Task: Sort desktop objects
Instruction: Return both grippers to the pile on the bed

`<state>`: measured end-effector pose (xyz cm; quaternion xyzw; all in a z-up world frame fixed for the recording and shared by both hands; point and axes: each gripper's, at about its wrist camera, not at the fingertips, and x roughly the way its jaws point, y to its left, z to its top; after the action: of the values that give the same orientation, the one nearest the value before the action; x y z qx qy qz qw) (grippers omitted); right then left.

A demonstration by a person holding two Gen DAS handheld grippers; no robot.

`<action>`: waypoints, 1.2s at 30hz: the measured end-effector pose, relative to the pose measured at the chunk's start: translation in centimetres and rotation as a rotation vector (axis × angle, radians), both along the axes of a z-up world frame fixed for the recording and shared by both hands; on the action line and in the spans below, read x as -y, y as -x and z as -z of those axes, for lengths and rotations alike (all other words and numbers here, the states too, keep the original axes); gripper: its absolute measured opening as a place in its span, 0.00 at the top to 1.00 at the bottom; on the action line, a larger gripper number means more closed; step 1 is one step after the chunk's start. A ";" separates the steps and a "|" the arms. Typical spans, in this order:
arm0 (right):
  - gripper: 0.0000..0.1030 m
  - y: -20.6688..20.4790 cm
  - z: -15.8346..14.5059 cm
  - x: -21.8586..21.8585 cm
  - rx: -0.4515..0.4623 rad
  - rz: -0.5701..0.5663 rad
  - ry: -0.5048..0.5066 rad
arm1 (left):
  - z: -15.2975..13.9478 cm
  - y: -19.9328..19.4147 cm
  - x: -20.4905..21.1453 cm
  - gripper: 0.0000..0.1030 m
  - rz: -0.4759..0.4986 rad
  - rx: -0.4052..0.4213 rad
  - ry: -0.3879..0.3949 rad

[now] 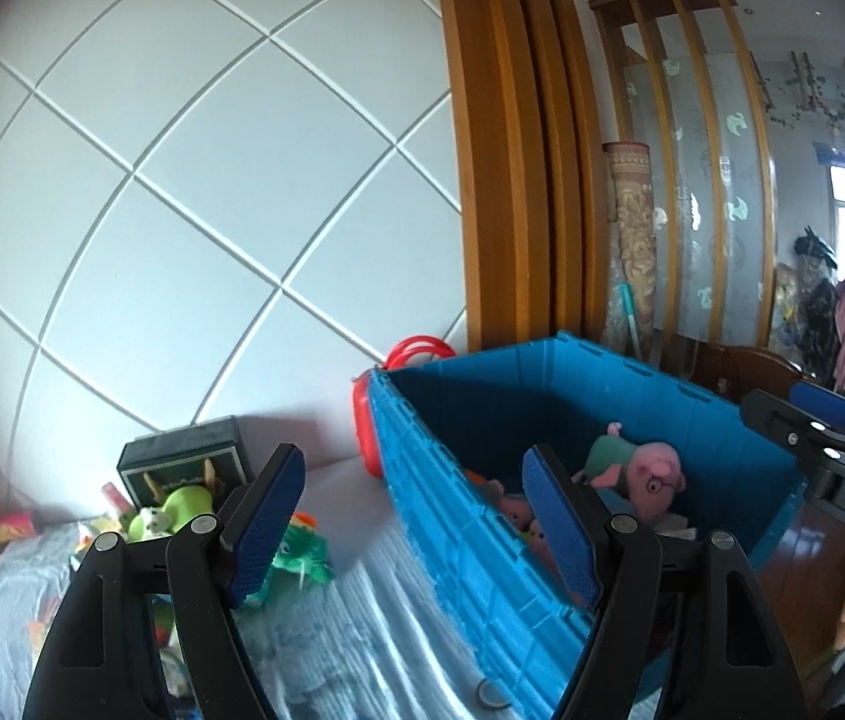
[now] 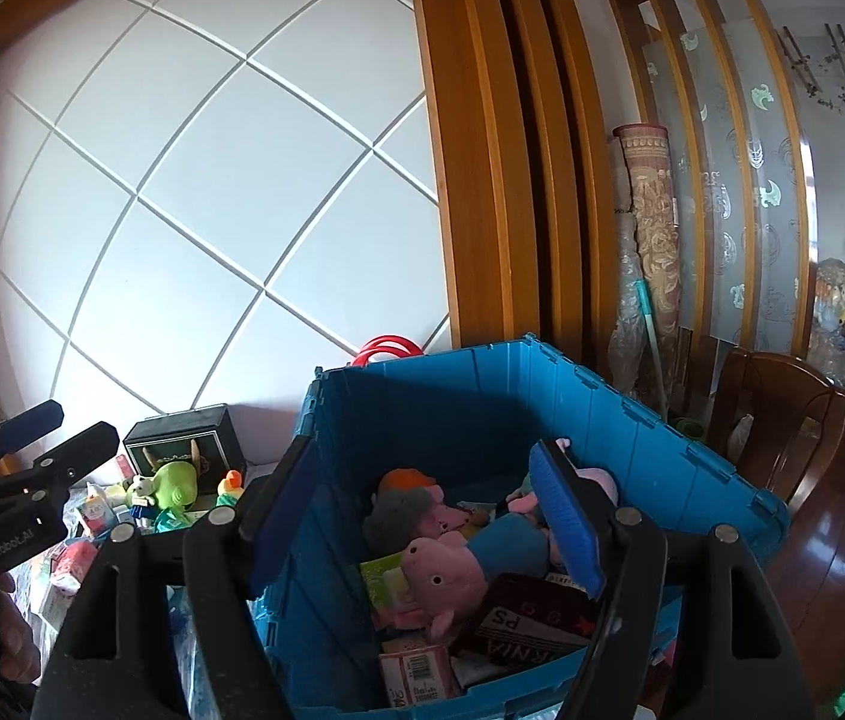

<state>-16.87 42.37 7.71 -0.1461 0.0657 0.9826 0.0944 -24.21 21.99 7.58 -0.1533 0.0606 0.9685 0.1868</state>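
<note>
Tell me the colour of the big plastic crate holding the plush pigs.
Blue; the ribbed plastic storage crate shows best in the right wrist view.

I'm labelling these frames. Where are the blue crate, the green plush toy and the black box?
blue crate (image 2: 662,450): right wrist view, inner far wall.
green plush toy (image 2: 173,483): right wrist view, its body.
black box (image 1: 182,456): left wrist view, front face.

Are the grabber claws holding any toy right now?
No, nothing is held. The left gripper is open and empty over the bed, and the right gripper is open and empty above the blue bin of plush toys.
</note>
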 end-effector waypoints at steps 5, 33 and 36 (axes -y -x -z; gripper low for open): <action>0.30 -0.1 0.0 3.4 -0.018 -0.063 -0.006 | 1.5 -0.6 3.9 0.27 -0.068 0.011 0.006; 0.24 12.6 10.0 33.1 0.252 -0.326 0.009 | 14.4 5.4 39.6 0.27 -0.402 0.199 0.108; 0.24 13.9 11.9 35.0 0.304 -0.346 0.006 | 16.3 6.4 42.2 0.27 -0.434 0.244 0.105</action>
<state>-30.75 7.38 -4.22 -0.3016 0.0279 0.9507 -0.0671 -30.59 -20.17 -8.71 -0.2878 0.0536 0.9558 -0.0279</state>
